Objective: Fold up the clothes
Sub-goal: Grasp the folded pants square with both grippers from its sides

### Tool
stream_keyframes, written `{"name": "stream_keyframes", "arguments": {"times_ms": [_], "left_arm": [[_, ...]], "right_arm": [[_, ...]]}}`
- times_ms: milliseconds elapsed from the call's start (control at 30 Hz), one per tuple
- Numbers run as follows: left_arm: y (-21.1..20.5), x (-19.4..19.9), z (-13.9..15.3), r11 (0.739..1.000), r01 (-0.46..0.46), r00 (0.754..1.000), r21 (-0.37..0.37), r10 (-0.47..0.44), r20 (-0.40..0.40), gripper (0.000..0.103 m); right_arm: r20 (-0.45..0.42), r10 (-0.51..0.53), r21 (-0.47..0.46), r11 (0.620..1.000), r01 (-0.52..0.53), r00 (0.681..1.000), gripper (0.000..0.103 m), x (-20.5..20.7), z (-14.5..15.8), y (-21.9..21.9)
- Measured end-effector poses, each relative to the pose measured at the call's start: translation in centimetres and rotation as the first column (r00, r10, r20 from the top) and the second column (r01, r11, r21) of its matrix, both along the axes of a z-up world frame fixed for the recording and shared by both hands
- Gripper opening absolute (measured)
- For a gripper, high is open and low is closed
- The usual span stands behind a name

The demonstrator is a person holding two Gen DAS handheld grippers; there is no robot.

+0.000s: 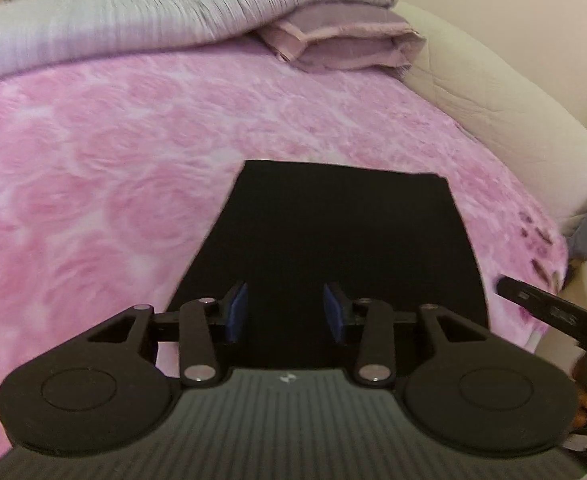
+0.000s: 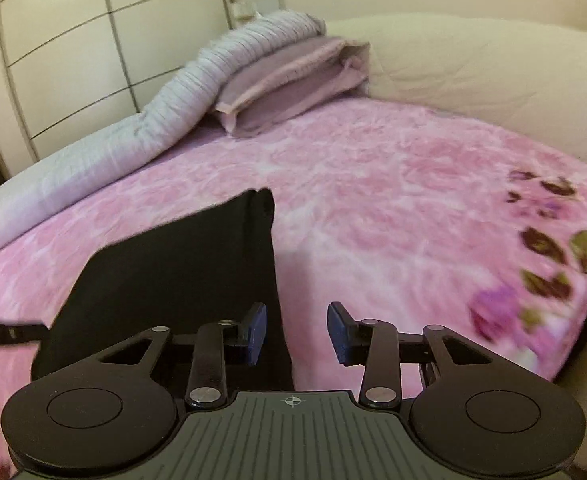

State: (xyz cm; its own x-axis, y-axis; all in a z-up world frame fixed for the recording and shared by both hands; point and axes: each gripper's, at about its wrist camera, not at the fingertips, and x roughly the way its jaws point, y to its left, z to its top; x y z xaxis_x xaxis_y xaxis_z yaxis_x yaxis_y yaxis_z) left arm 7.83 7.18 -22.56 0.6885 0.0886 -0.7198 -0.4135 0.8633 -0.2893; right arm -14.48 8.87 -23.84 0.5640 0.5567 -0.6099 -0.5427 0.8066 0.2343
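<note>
Left wrist view is showing the left gripper (image 1: 285,310) hovering over a folded black garment (image 1: 333,240) lying flat on the pink bed blanket (image 1: 93,160), its fingers (image 1: 237,310) standing apart, gripping nothing. Right gripper (image 2: 297,332) is hanging at the garment's right edge, fingers (image 2: 339,332) likewise parted and empty.

Garment (image 1: 333,232) plain black. Bedspread (image 1: 113,152) pink, rose pattern, dark purple-and-green flowers at edge. Rolled quilt (image 2: 197,84) pale lilac-grey, ribbed. Pillow (image 2: 289,80) mauve. Gripper pads (image 2: 259,332) blue.
</note>
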Motion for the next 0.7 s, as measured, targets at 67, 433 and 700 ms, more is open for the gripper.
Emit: {"name": "stream_keyframes", "arguments": {"times_ms": [67, 433, 700], "left_arm": [[1.5, 1.8, 0.1, 1.0, 0.003, 1.0, -0.028, -0.004, -0.016, 0.037], [10.2, 8.9, -3.6, 0.955, -0.16, 0.986, -0.251, 0.143, -0.083, 0.04], [9.0, 11.4, -5.6, 0.975, -0.156, 0.983, -0.157, 0.138, -0.122, 0.031]], "right_arm": [[-0.029, 0.004, 0.005, 1.0, -0.003, 1.0, 0.039, 1.9, 0.6, 1.8], [-0.128, 0.026, -0.05, 0.998, -0.033, 0.991, 0.025, 9.2, -0.4, 8.2], [-0.146, 0.05, -0.159, 0.985, -0.073, 0.988, 0.008, 11.6, -6.0, 11.4]]}}
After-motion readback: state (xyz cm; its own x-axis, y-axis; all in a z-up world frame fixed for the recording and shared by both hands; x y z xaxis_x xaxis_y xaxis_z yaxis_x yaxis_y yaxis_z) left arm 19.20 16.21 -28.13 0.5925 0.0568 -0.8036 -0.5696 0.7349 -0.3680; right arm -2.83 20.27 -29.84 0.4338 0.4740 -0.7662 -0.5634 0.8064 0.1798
